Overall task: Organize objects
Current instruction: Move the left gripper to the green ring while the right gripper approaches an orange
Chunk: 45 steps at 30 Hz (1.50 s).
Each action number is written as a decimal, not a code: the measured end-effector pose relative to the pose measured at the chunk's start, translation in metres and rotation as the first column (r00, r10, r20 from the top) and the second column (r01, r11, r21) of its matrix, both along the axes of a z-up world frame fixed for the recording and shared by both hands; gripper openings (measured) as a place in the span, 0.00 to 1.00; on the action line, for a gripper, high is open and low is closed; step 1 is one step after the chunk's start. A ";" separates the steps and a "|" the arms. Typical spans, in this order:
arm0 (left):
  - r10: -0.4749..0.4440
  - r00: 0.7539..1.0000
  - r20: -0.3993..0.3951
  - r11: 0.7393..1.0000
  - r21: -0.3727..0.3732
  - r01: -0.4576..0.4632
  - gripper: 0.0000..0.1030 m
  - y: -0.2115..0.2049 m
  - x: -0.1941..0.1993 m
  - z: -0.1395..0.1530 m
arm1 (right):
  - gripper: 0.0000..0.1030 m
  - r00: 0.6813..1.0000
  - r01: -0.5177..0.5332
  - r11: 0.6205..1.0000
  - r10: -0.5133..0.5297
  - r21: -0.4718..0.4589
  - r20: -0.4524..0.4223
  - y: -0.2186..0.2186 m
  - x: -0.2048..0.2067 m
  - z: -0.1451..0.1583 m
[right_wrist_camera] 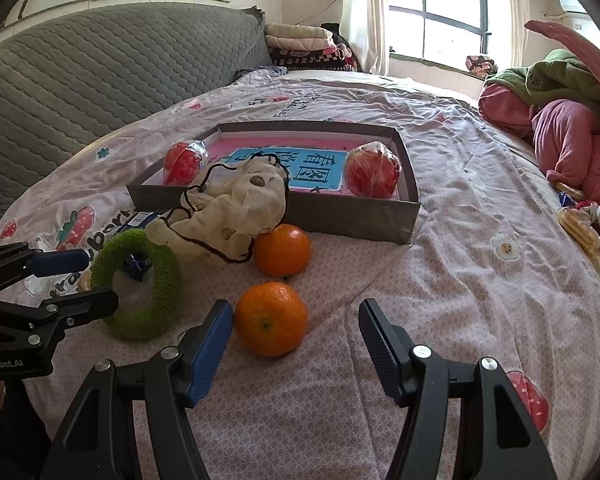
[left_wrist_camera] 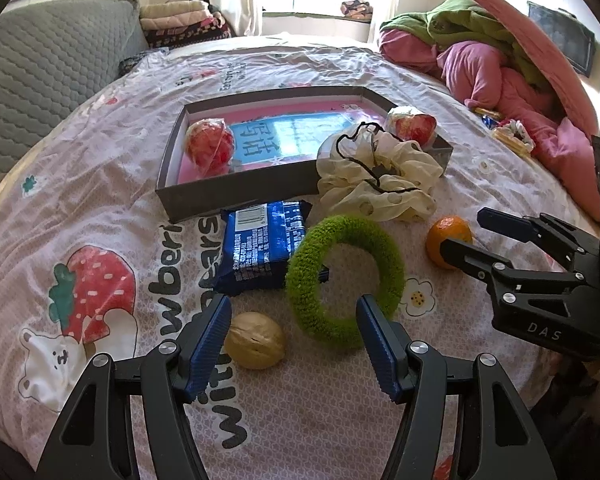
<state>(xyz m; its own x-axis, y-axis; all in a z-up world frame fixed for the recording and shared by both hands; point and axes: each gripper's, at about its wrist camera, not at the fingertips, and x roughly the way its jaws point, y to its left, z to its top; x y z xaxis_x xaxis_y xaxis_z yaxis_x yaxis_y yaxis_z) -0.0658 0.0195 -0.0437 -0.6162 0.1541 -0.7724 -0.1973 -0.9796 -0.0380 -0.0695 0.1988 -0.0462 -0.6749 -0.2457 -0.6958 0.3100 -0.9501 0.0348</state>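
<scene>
On the printed bedsheet my left gripper [left_wrist_camera: 292, 320] is open, with a walnut [left_wrist_camera: 254, 340] just inside its left finger and a green fuzzy ring [left_wrist_camera: 344, 280] reaching in by the right finger. Beyond lie a blue snack packet [left_wrist_camera: 260, 248] and a cream scarf with a black cord [left_wrist_camera: 380, 176]. A grey shallow box [left_wrist_camera: 236, 192] holds a book and two wrapped red apples [left_wrist_camera: 210, 146] [left_wrist_camera: 414, 126]. My right gripper [right_wrist_camera: 296, 320] is open, with an orange [right_wrist_camera: 270, 318] between its fingers, untouched. A second orange [right_wrist_camera: 282, 250] rests against the scarf [right_wrist_camera: 236, 204].
A pile of pink and green bedding [right_wrist_camera: 572, 136] fills the right side. A grey quilted headboard [right_wrist_camera: 80, 76] runs along the left. Small snack packets [right_wrist_camera: 584, 224] lie at the right edge. The left gripper [right_wrist_camera: 102, 280] shows beside the green ring [right_wrist_camera: 140, 284].
</scene>
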 end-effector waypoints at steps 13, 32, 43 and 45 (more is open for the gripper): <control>-0.042 0.999 -0.002 0.998 0.037 0.042 0.35 0.003 0.000 -0.002 | 0.63 0.999 -0.012 1.000 0.012 -0.004 0.030 -0.003 -0.003 -0.007; -0.049 0.997 0.064 0.986 0.164 0.038 0.14 -0.008 -0.004 -0.011 | 0.44 0.999 -0.045 0.999 0.045 -0.001 0.030 -0.008 -0.004 -0.010; -0.060 0.998 0.019 0.991 0.122 0.058 0.13 -0.002 0.000 -0.007 | 0.40 0.998 -0.062 0.998 0.062 -0.002 -0.007 -0.010 0.000 -0.004; -0.065 0.998 0.011 0.990 0.123 0.064 0.13 -0.002 0.001 -0.006 | 0.40 0.998 -0.059 0.998 0.059 -0.015 -0.011 -0.008 0.000 -0.003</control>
